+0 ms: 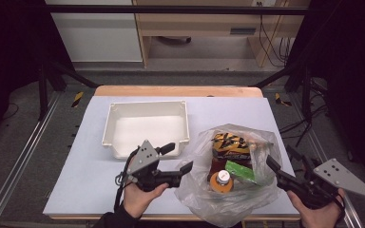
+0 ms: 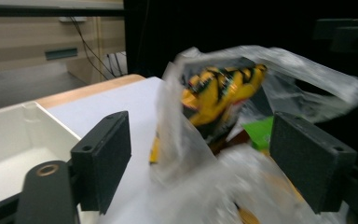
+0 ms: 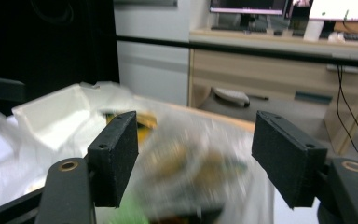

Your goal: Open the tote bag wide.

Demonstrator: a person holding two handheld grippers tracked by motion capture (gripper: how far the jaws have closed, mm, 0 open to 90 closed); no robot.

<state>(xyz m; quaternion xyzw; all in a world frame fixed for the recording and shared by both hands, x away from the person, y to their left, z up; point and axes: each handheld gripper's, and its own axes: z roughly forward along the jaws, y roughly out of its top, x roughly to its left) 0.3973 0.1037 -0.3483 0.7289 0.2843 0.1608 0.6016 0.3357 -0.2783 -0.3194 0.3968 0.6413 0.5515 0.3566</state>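
Clear plastic bag (image 1: pixel 228 183) of snacks on the white tabletop (image 1: pixel 90 156), right of the white bin (image 1: pixel 147 126), flanked by left gripper (image 1: pixel 180 159) and right gripper (image 1: pixel 280 164), both spread wide, empty (left nearer).

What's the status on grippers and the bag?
Left gripper open at the clear plastic bag's left edge. Right gripper open at its right. Snacks and bottle inside. White bin empty behind.
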